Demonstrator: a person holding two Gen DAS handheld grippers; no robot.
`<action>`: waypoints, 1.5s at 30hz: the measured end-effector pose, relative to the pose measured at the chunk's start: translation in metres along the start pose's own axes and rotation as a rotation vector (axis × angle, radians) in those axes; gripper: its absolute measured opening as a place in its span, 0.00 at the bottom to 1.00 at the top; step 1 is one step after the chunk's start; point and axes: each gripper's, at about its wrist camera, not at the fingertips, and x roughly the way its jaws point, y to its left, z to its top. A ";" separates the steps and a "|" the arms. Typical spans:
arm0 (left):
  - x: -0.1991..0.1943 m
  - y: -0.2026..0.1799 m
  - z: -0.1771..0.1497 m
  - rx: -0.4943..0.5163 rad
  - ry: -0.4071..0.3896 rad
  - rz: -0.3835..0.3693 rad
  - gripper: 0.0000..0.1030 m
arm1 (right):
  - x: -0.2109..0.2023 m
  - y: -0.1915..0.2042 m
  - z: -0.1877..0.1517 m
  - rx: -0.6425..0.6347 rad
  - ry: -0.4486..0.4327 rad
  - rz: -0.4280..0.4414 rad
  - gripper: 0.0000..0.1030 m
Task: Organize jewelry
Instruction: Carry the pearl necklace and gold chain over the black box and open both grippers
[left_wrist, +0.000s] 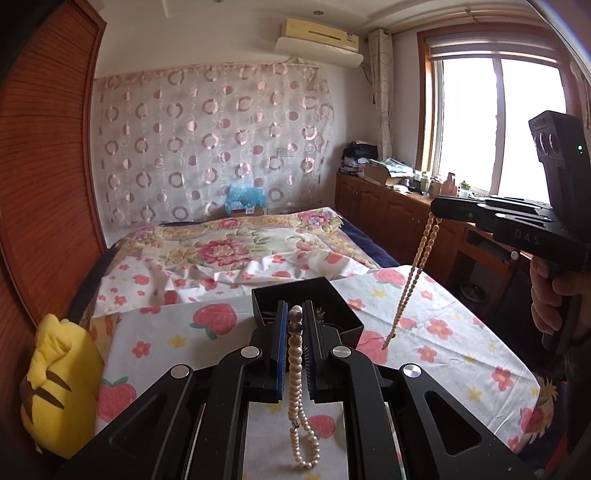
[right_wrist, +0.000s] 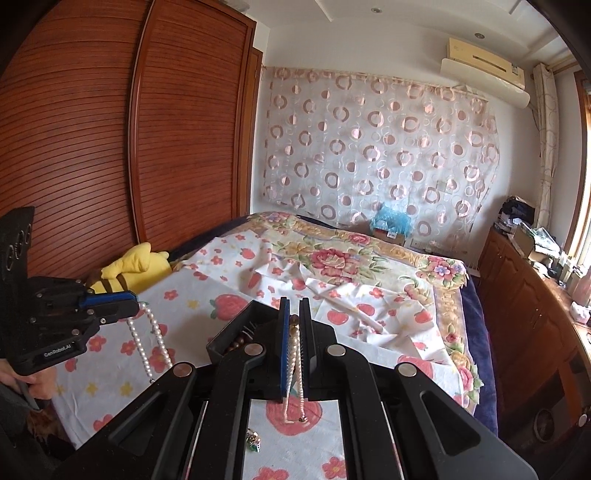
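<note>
Closest to me, the left gripper (left_wrist: 295, 325) has its two blue-lined jaws drawn nearly together on a white pearl necklace (left_wrist: 297, 387), which hangs down in a doubled loop over the strawberry-print cloth (left_wrist: 166, 354). Beside it, the right gripper (right_wrist: 294, 325) is likewise pinched almost closed, on a thinner cream bead strand (left_wrist: 410, 277) that dangles with its lower end just reaching the cloth. So both tools are loaded, and neither piece is put away yet.

Low in the right wrist view, a small green-and-gold trinket (right_wrist: 254, 443) lies loose on the cloth, seemingly still waiting its turn; it is too small to say what it is.

Just beyond the grippers sits an open black box (left_wrist: 343, 299) on the cloth. There is something dark and tangled inside it, and some brownish beads (right_wrist: 240, 339) show at its edge in the right view, so I judge a part of the sorting is already done. The two strands look next for the box, then the trinket.

Further off, a yellow plush toy (left_wrist: 59, 376) lies at the bed's left edge by the wooden wardrobe (right_wrist: 110, 147), and a floral blanket (left_wrist: 221, 251) covers the far bed, below the ringed curtain (left_wrist: 214, 140).
</note>
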 end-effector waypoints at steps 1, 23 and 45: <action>0.000 -0.001 0.002 0.002 -0.004 0.000 0.07 | 0.002 -0.001 0.000 0.003 0.003 -0.002 0.06; 0.016 -0.001 0.069 0.018 -0.068 -0.030 0.07 | 0.026 -0.017 0.026 -0.003 -0.029 0.099 0.06; 0.111 0.025 0.052 -0.046 0.086 -0.011 0.07 | 0.092 -0.043 0.065 0.015 -0.045 0.130 0.06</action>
